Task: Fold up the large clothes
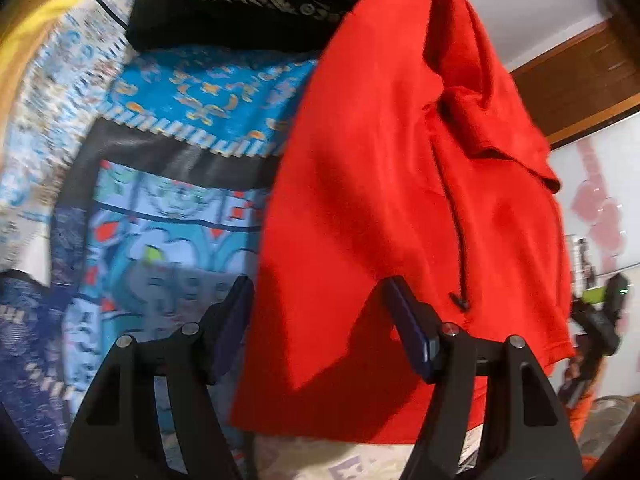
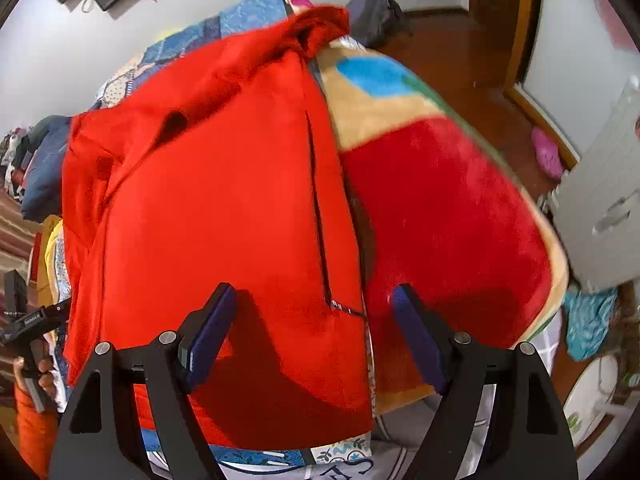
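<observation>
In the left wrist view, the left gripper (image 1: 318, 290) has its 2 fingers spread wide, pinching nothing. Beyond the left finger (image 1: 232, 320) lies a blue patterned bedspread (image 1: 168, 208), with a black patterned cloth (image 1: 240, 4) further ahead at the top. The red hooded garment (image 1: 400, 160) lies on the bed, from between the fingers out past the right finger; its lower edge sits in the gap without touching either pad. A dark drawstring (image 1: 460, 240) runs down it, ending just ahead of the right finger. At the far right edge, a hand holds the other gripper.

In the right wrist view, the right gripper (image 2: 316, 296) is likewise spread, with nothing pinched. Past the left finger (image 2: 208, 332), at the left edge, a hand (image 2: 40, 376) in an orange sleeve grips the other tool. The red garment (image 2: 220, 200) covers the bed ahead of and between the fingers, its hood (image 2: 316, 24) at the far end. A dark seam or zip line (image 2: 318, 200) runs along its right side. Beyond the right finger lies a plush red, tan and blue blanket (image 2: 440, 208), touching the garment's right edge. Further right is wooden floor (image 2: 452, 60).
</observation>
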### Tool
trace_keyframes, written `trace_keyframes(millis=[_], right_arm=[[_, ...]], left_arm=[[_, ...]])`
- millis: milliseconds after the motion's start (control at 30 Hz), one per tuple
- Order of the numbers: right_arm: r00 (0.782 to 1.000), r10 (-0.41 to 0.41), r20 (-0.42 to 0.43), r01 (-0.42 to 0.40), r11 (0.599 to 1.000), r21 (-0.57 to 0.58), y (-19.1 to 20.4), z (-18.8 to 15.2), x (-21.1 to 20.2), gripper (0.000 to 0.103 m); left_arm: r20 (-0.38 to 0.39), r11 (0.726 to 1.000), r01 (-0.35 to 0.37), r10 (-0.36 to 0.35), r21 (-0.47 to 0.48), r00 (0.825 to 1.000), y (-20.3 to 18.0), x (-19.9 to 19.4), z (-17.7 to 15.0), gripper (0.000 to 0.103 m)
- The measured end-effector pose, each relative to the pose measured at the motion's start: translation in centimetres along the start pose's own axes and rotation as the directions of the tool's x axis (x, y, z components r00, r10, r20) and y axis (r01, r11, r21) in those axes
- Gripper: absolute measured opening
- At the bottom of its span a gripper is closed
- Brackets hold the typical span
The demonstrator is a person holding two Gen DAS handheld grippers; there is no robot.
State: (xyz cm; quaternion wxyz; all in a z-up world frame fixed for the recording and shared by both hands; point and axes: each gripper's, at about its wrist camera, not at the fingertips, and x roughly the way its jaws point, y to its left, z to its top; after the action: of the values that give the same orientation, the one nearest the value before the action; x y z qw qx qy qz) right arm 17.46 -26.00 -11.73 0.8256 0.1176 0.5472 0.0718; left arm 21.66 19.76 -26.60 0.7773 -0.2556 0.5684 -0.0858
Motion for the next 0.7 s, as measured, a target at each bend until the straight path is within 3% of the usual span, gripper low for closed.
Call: trace_keyframes(millis=[67, 167, 267, 333, 433, 500, 633, 700], right_arm=[[1.000, 0.012, 0.022, -0.012, 1.000, -0.003, -0.1, 0.1, 0.2, 0.080], [0.999, 0.000, 0.049, 0.000, 1.000, 0.000, 0.0, 0.4, 0.3, 0.080], [0.997, -0.024, 0.070, 0.025, 1.000, -0.013, 0.5, 0.5, 0.3, 0.078], [0.997, -0.030, 0.069, 0.032, 0.999, -0.030, 0.5, 0.1, 0.1, 0.076], [0.999, 0.000, 0.051, 0.002, 0.999, -0.045, 0.3, -0.7, -0.4, 0.066], [0.998, 0.040, 0.041, -0.039, 0.999, -0.024, -0.2, -1.3, -0.5, 0.053], [0.997, 0.061, 0.047, -0.062, 0.998, 0.025, -0.5, -1.4, -0.2, 0.038], [0.996, 0.081, 0.038, -0.082, 0.996, 0.037, -0.7, -1.1, -0.3, 0.024]], left_arm=[[-0.013, 0.999, 0.041, -0.041, -0.003, 0.999, -0.1, 0.8, -0.2, 0.068], [0.016, 0.999, 0.042, -0.042, 0.003, 0.999, -0.5, 1.3, -0.4, 0.067], [0.027, 0.998, 0.048, -0.049, 0.027, 0.998, -1.8, 1.2, -0.3, 0.049], [0.036, 0.997, 0.042, -0.045, 0.068, 0.998, -3.1, 0.7, -0.3, 0.028], [0.051, 0.990, 0.039, -0.046, 0.137, 0.998, -5.2, 0.0, -0.2, 0.013], [0.067, 0.984, 0.041, -0.053, 0.172, 0.996, -6.5, -0.5, -0.1, 0.011], [0.088, 0.974, 0.071, -0.092, 0.216, 0.992, -9.3, -1.1, 0.3, 0.007], [0.098, 0.969, 0.085, -0.110, 0.230, 0.989, -10.7, -1.1, 0.9, 0.005]])
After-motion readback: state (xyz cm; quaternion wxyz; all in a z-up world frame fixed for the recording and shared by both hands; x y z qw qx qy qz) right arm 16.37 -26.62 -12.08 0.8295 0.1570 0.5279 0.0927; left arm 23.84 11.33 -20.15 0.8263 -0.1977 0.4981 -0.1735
